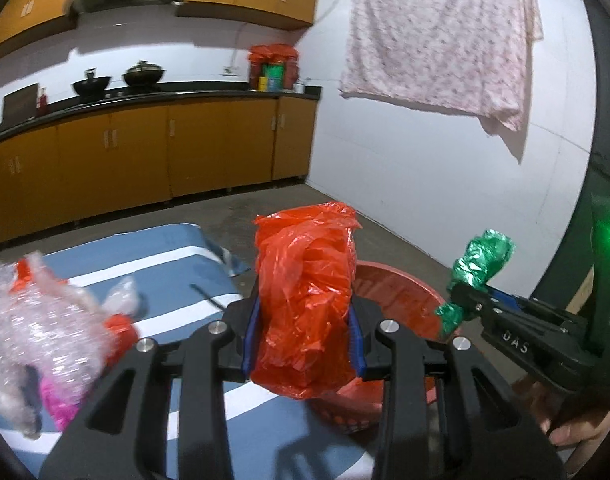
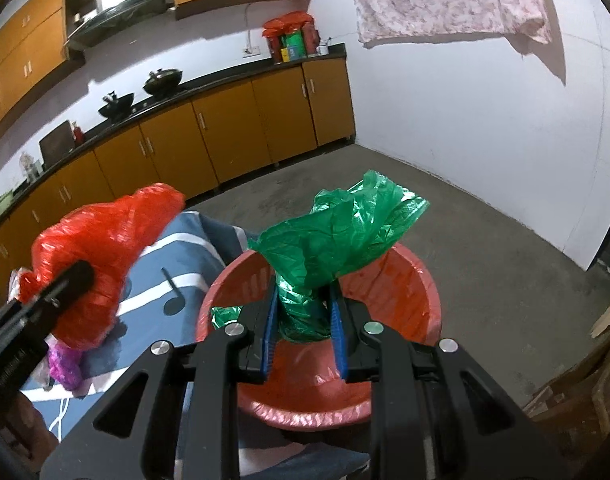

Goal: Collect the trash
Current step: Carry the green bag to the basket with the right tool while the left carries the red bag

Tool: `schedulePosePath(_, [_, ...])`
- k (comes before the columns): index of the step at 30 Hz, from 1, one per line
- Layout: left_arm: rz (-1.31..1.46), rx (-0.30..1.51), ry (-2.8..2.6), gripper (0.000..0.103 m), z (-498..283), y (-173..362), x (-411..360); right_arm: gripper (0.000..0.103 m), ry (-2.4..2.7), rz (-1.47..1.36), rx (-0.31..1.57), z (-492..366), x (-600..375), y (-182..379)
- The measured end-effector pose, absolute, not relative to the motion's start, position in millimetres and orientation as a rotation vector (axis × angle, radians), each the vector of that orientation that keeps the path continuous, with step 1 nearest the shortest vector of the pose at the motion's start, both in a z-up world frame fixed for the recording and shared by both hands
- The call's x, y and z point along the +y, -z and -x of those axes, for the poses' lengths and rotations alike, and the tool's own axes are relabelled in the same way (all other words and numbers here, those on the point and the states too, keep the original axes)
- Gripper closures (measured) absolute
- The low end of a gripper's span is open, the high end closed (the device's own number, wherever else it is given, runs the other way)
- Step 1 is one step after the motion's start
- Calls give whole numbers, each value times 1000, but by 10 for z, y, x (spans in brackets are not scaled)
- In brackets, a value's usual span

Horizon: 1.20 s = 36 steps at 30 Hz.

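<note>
1. On the far left of the left wrist view, a heap of clear bubble wrap (image 1: 37, 328) with a pink scrap (image 1: 59, 404) under it lies on the blue-and-white striped cloth (image 1: 177, 256). It is not yet collected and sits near the cloth's edge, so a careless sweep of an arm could push it to the floor.
2. The left gripper (image 1: 303, 332) is clenched on a crumpled red plastic bag (image 1: 305, 300), its blue pads pressing both sides. The bag hangs at the near rim of the red bin (image 2: 385, 384), not clearly over the opening. Let go here and it may well land on the cloth or slide down outside the bin.
3. The bag is loose, slippery film bulging well above the jaws; a quick swing could let it slip out early.
4. The right gripper (image 2: 303, 336) grips a wadded green plastic bag (image 2: 337, 240) directly above the bin's mouth. This one looks well placed to drop.
5. The two grippers are near each other over the bin. Both closing in at once risks a knock, which could tip the light bin or shake a bag free.
</note>
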<state>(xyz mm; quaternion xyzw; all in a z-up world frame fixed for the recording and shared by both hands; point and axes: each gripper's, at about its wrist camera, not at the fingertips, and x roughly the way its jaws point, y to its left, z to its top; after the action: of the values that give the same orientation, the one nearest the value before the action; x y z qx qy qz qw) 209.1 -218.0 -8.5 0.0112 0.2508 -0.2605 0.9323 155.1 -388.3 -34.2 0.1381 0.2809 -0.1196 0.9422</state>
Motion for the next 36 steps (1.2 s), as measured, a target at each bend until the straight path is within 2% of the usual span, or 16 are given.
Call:
schedulePosePath(14, [-60,583,601,68,-2388,421,-2608,79,264,-358,543,-1697,-4219,483])
schedulePosePath(18, [-63,592,618,59,-2425,456,-2678,78,249,-365,531,-1754,-4228,475])
schedulePosePath(19, [-62,595,615,50,-2434,465,-2687,75,245,-367,525,-1762,-4235,469])
schedulePosePath(21, [-55,594,607,42,-2447,475,-2669,68,238,-365,522,-1772,-4243,470])
schedulePosePath(23, [-49,600,600,40,-2471,482,-2660,54,242,-367,516,-1767,-4269,473])
schedulePosePath(30, [-6,618,554,30,-2534,452,-2454,45,270,-379,502,-1680,-4295,451])
schedulePosePath(36, [15,577,488,17,-2411,290,-2150,26,292,-329,443,-1531,-4158,300])
